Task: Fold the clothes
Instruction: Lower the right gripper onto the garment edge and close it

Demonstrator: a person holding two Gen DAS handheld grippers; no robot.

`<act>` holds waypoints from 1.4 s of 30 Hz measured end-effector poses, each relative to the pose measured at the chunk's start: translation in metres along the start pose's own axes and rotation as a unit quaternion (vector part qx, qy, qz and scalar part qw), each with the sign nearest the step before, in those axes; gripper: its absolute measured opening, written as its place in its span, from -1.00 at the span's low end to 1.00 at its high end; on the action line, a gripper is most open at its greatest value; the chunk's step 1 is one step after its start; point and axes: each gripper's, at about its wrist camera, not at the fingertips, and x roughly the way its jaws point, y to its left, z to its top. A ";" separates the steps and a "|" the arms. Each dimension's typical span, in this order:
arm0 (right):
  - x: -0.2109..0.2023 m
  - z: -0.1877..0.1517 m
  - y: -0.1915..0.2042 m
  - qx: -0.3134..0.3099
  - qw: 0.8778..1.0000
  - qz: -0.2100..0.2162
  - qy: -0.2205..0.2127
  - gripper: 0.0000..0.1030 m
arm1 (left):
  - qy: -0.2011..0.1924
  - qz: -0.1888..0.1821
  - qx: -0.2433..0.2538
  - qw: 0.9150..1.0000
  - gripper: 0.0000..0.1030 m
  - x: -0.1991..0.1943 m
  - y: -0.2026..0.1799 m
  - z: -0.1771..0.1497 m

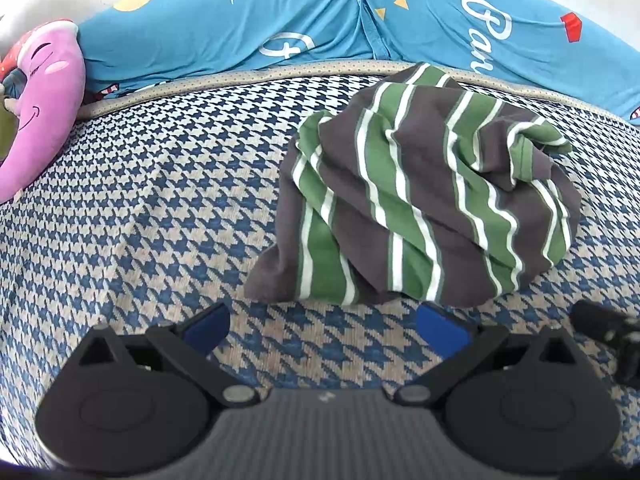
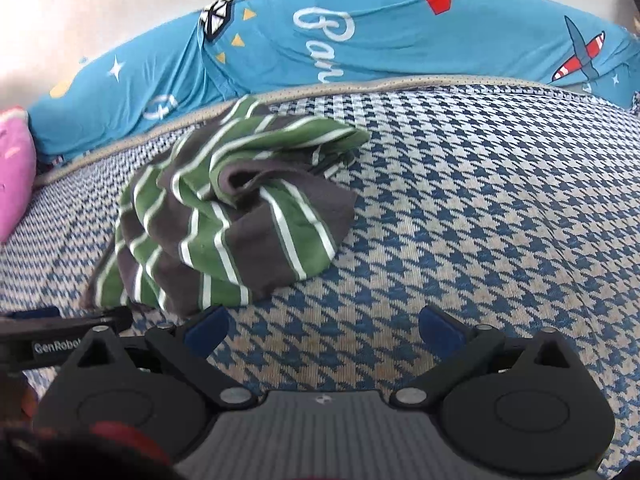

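Striped shirt (image 1: pixel 424 200) lies crumpled, not folded.
It sits bunched on the houndstooth bed (image 1: pixel 140 220); left hand-held gripper (image 1: pixel 324 328) and right hand-held gripper (image 2: pixel 324 328) hover released, grasping nothing.

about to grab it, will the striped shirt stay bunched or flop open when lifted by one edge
The striped shirt lies crumpled in soft, loose folds, so it will probably sag and partly unfurl rather than hold its shape. It looks like thin knit, so likely light. The houndstooth cover looks textured, so a push may drag and bunch the shirt rather than slide it. Both the left gripper and the right gripper are open.
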 end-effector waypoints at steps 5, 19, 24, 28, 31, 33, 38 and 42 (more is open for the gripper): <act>0.000 0.012 0.000 -0.001 1.000 0.011 -0.014 0.90 | -0.001 -0.011 -0.011 1.000 1.00 0.004 0.005 0.006; 0.047 0.041 -0.007 -0.013 0.998 0.054 -0.027 0.88 | -0.037 -0.001 0.024 0.999 0.99 0.018 0.001 0.045; 0.069 0.042 -0.006 -0.002 0.998 0.060 -0.006 0.88 | -0.041 -0.011 0.024 0.999 0.99 0.022 0.000 0.057; 0.079 0.040 -0.003 -0.008 0.997 0.071 -0.005 0.41 | -0.025 -0.030 0.004 0.999 1.00 0.025 0.008 0.060; 0.081 0.038 0.001 -0.010 0.996 0.083 -0.005 0.05 | -0.012 -0.044 -0.012 0.999 1.00 0.028 0.014 0.063; 0.080 0.036 0.005 -0.014 0.996 0.089 -0.006 -0.17 | -0.009 -0.047 -0.009 0.999 1.00 0.027 0.015 0.055; 0.071 0.034 0.018 -0.039 0.994 0.098 -0.021 -0.66 | -0.006 -0.054 0.005 0.999 1.00 0.024 0.015 0.043; 0.060 0.040 0.018 -0.024 0.992 0.117 -0.036 -0.70 | -0.003 -0.060 0.016 0.998 1.00 0.021 0.014 0.034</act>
